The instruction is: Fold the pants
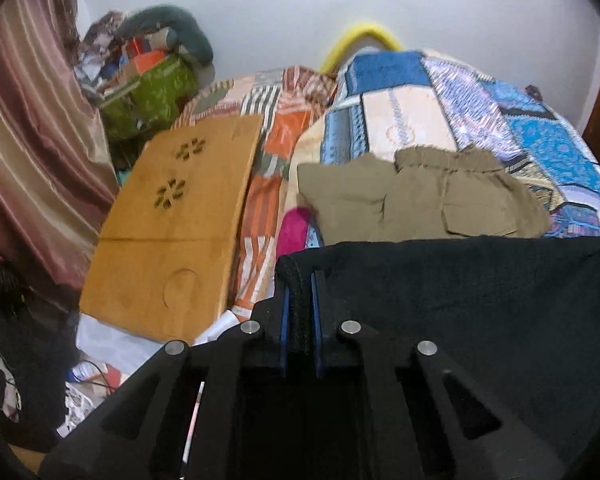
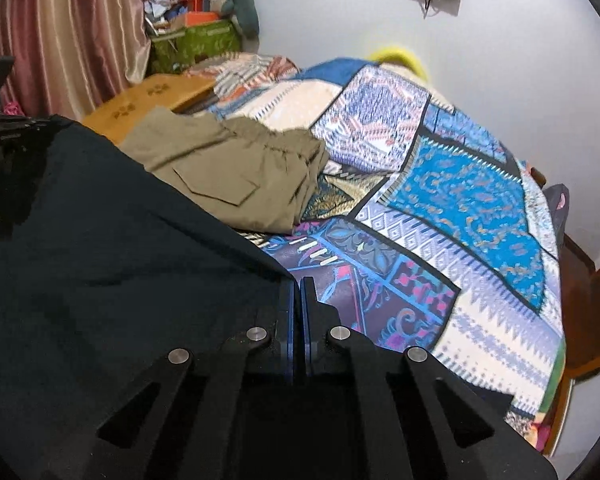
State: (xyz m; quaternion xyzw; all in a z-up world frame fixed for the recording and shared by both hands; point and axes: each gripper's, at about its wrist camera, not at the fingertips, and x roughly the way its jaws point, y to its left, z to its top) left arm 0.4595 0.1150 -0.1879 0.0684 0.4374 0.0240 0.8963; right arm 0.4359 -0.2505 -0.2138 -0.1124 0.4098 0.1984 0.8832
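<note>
- Two hand-held grippers lift a pair of black pants (image 1: 460, 300) above a bed covered by a patchwork quilt (image 2: 472, 200), the cloth stretched in a line between them.
- The left gripper (image 1: 299, 300) has its jaws pressed together on a thick rolled edge of the black fabric; the cloth runs off to the right of that view.
- The right gripper (image 2: 298, 304) has its jaws nearly touching, pinching what looks like a thin corner of the same garment, which fills the left of its view.
- The step in hand appears to be carrying or spreading the pants by one edge before a fold; the next move likely calls for lowering that edge evenly onto the quilt with both grips held level.
- A folded pair of olive pants (image 2: 236, 176) lies on the quilt just beyond the black cloth, so the landing spot must stop short of it.
- Open quilt lies to the right and forward in the right wrist view; a wooden lap table (image 1: 172, 232) rests at the left side of the bed, with a striped curtain (image 1: 32, 140) beyond it, narrowing room there.
</note>
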